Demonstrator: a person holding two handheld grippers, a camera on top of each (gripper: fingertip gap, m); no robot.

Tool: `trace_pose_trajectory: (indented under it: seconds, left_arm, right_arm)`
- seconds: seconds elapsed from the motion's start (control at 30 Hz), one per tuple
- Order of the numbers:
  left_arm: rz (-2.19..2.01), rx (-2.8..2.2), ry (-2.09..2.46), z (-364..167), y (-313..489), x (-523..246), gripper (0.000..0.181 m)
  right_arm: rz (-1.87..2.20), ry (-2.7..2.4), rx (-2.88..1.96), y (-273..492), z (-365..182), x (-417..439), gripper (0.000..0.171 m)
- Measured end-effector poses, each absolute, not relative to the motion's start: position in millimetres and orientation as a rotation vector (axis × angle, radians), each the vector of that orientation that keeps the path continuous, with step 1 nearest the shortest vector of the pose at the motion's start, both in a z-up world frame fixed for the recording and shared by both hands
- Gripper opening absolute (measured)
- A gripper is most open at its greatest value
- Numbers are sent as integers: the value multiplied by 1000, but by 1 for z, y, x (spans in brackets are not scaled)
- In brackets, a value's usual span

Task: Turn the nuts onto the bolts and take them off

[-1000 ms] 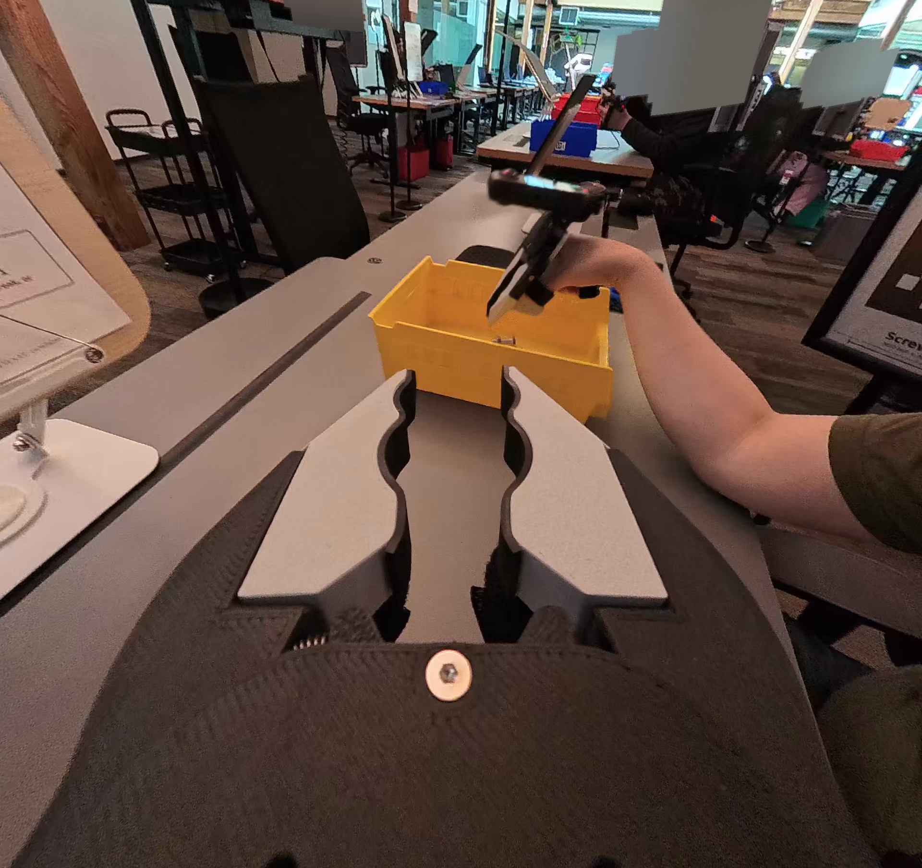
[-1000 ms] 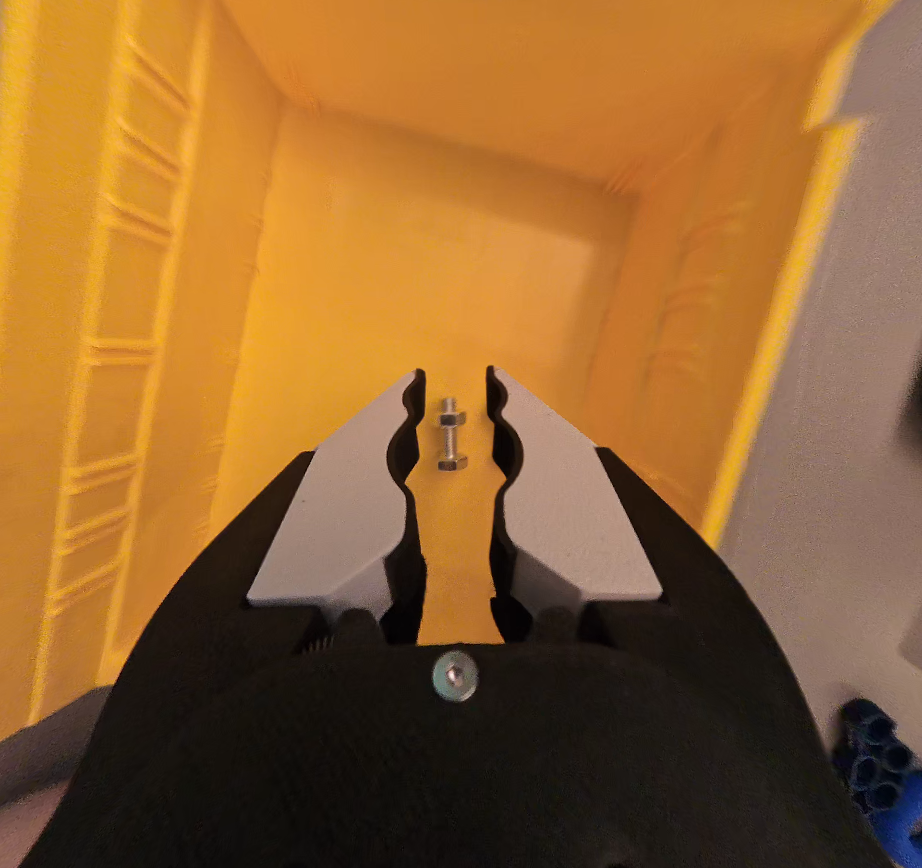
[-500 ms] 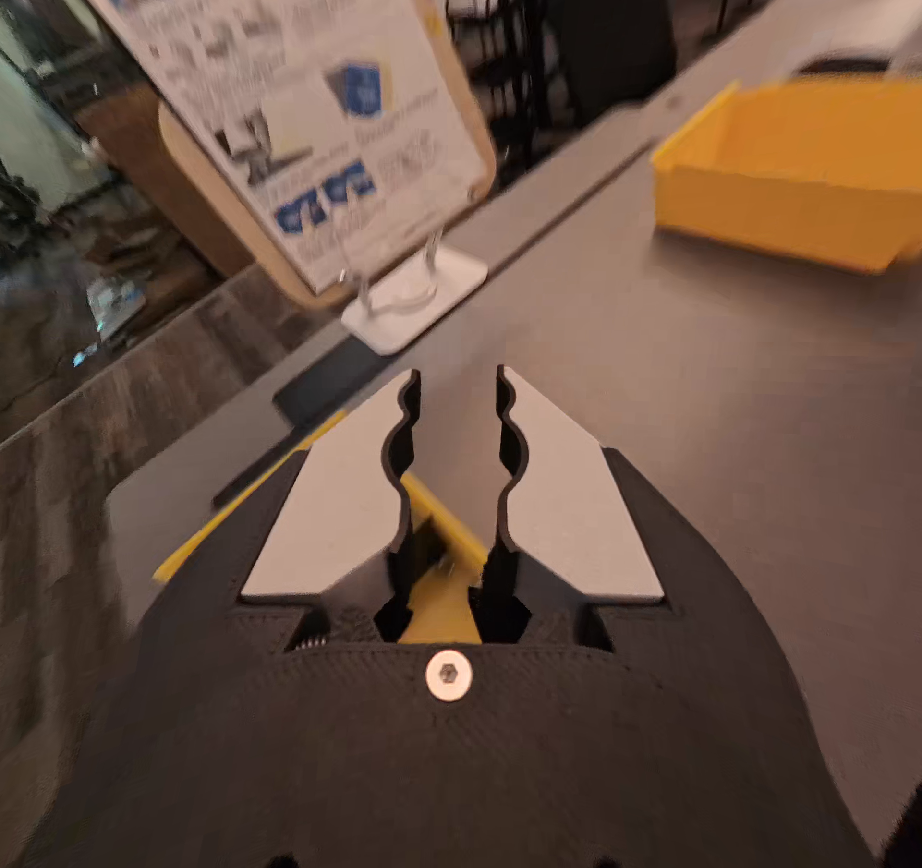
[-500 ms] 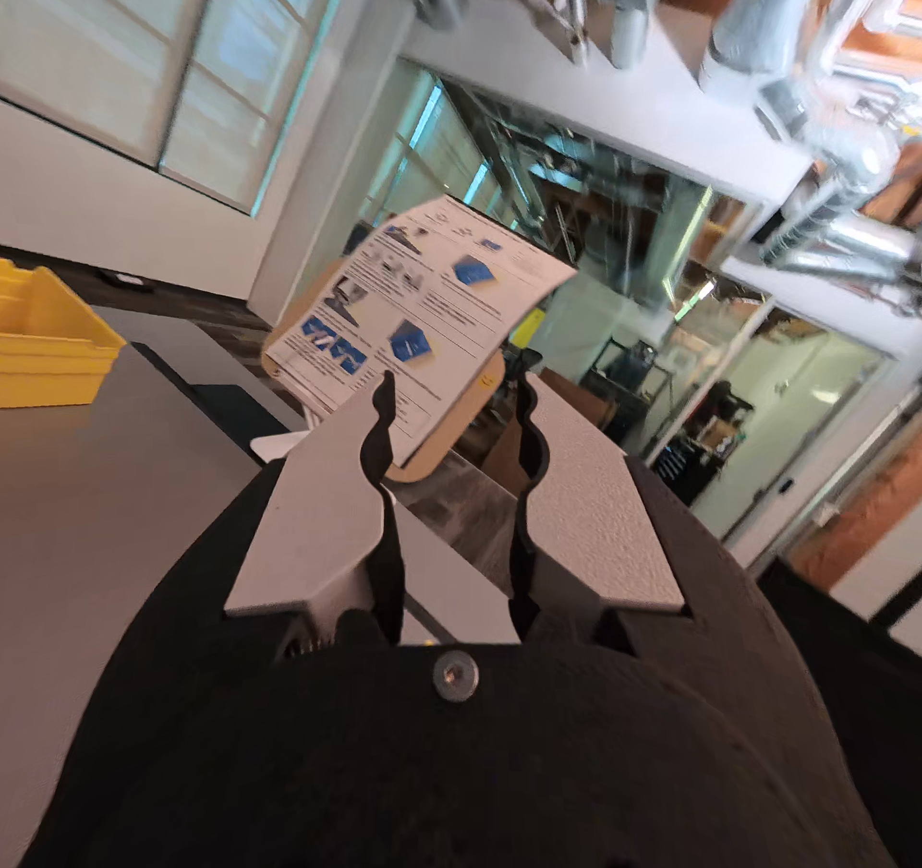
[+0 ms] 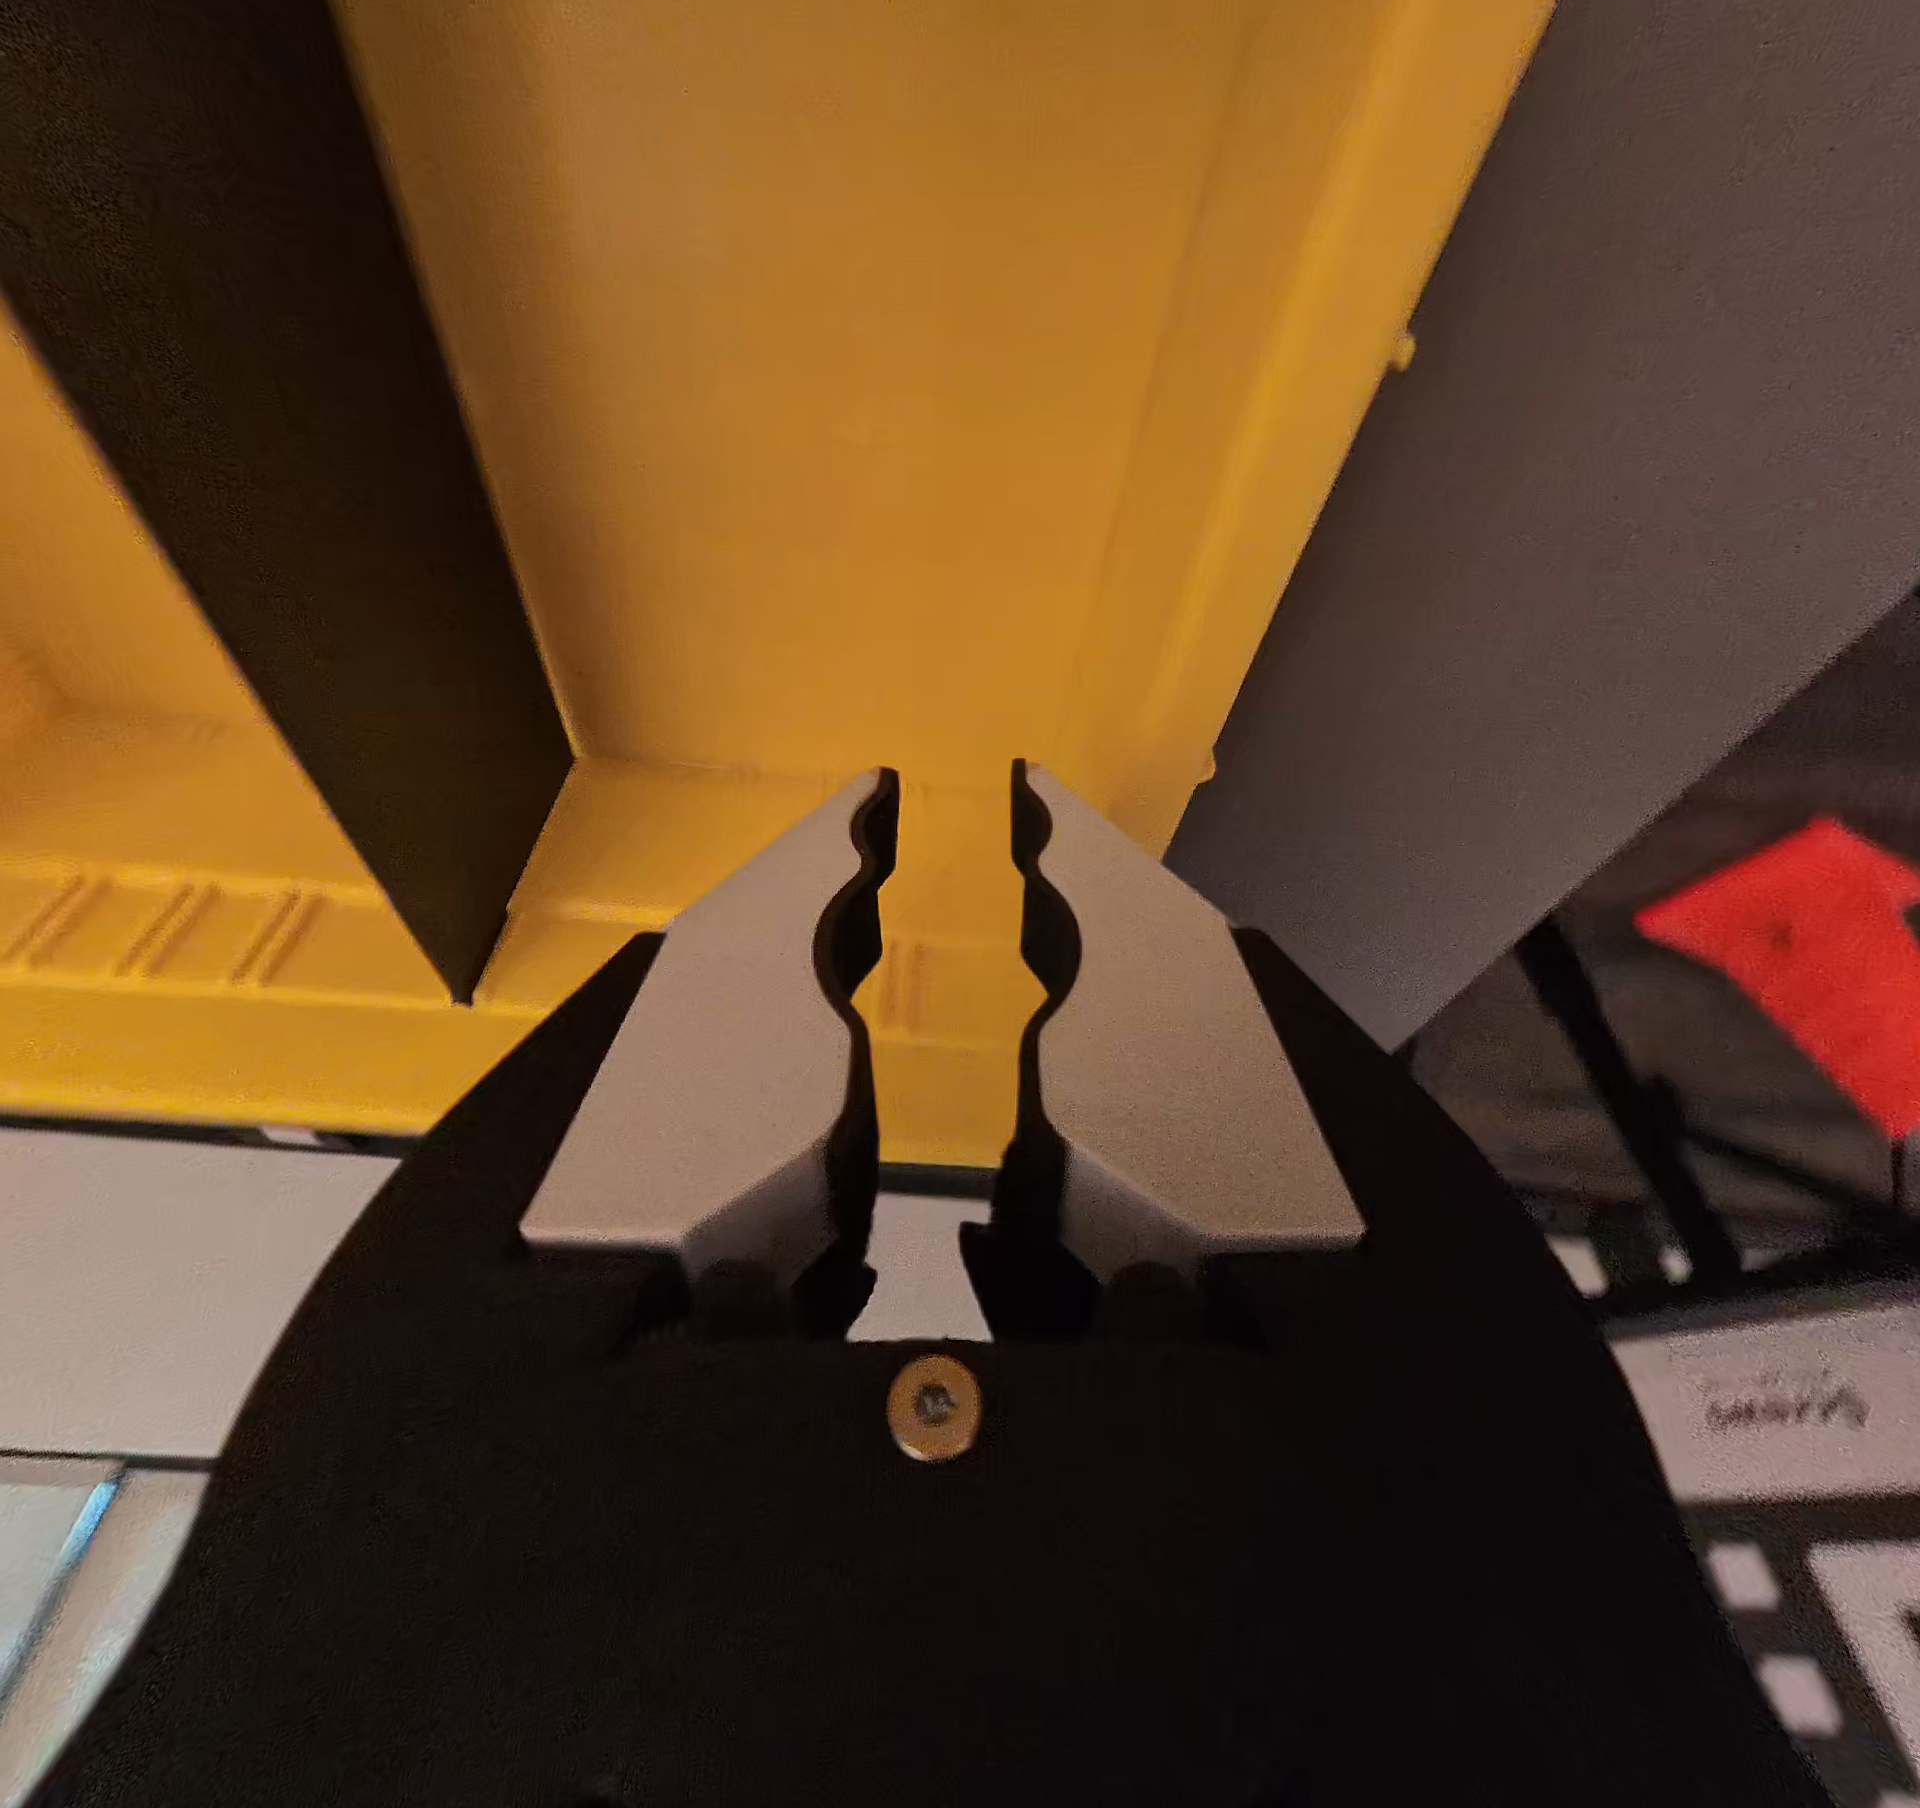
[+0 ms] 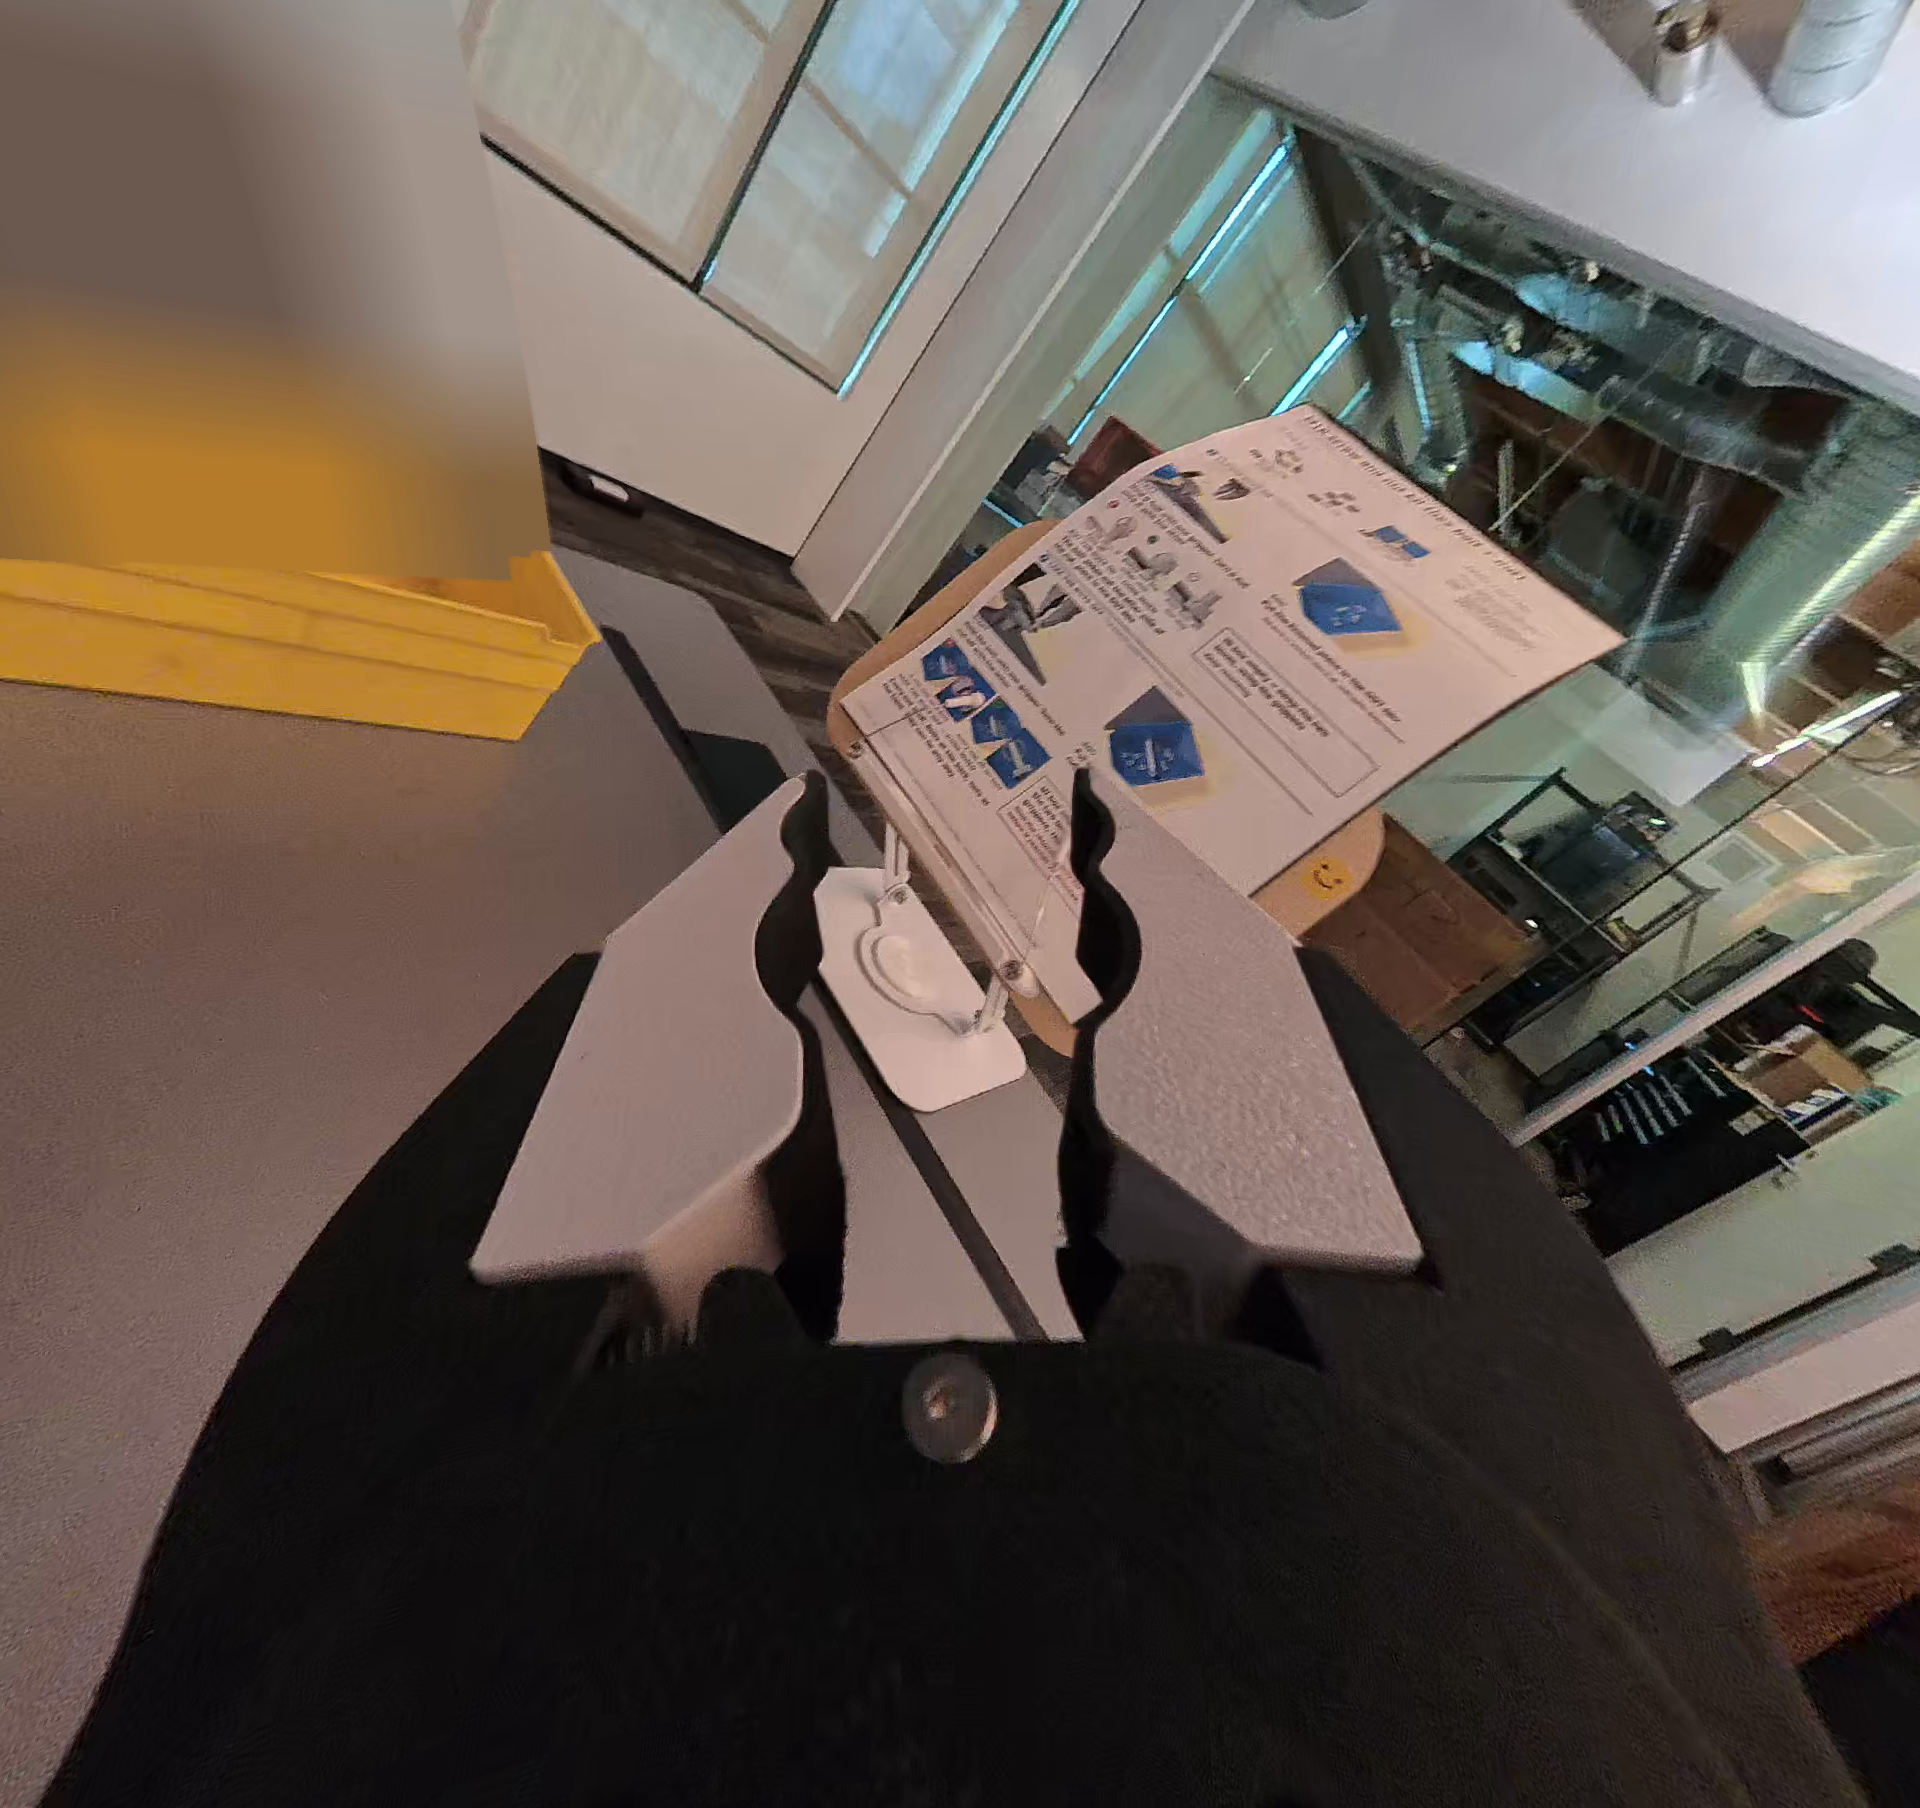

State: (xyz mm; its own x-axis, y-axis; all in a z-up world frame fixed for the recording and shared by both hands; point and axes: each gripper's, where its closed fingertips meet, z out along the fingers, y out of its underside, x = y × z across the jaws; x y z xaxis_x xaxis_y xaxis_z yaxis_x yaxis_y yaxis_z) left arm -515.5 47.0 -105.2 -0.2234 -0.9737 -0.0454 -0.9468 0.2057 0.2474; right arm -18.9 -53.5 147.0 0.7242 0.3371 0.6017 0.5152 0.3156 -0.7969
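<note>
My left gripper [image 5: 954, 792], jaws parted and holding nothing, points down into a yellow bin [image 5: 852, 304] with a dark divider [image 5: 270, 408]; no nuts or bolts show. My right gripper [image 6: 940, 802], wider apart and also empty, faces an instruction sheet [image 6: 1226, 657] on its white stand [image 6: 914, 1020], another yellow bin [image 6: 312, 646] left of it on the grey table [image 6: 312, 927].

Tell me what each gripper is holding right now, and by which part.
Nothing is held. The left gripper is open and empty, pointing into a yellow bin. The right gripper is open and empty, facing an instruction sheet.
</note>
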Motion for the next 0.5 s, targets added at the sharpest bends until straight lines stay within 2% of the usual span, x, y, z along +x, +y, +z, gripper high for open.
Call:
trace_pose_trajectory:
  seconds: [0.23, 0.5]
  left_arm:
    - [-302, 1427, -2354, -128, 50, -539, 21]
    - [-192, 1355, -2337, -141, 57, -553, 25]
  right_arm:
    - [-141, -910, -1348, -33, 120, -41, 47]
    - [-93, -971, -1411, -19, 95, -54, 47]
